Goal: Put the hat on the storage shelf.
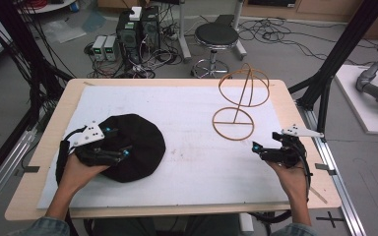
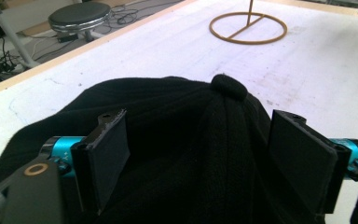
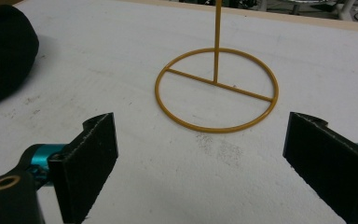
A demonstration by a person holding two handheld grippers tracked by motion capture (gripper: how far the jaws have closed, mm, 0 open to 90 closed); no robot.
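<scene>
A black knitted beanie (image 1: 133, 145) lies flat on the white mat (image 1: 187, 162) at the left, its small top knob (image 2: 228, 86) facing the far side. My left gripper (image 1: 123, 153) hovers over the beanie's near edge, open, with the hat's fabric (image 2: 191, 154) between its wide-apart jaws. A yellow wire hat stand (image 1: 240, 98) rises at the right, with a round base ring (image 3: 216, 91) and a domed top. My right gripper (image 1: 257, 147) is open, low over the mat just in front of the stand's base, holding nothing.
The mat covers a wooden table (image 1: 49, 147). Beyond the far edge stand a black stool (image 1: 216, 37), computer cases (image 1: 138, 29) and tangled cables. Black frame posts (image 1: 344, 44) flank the table.
</scene>
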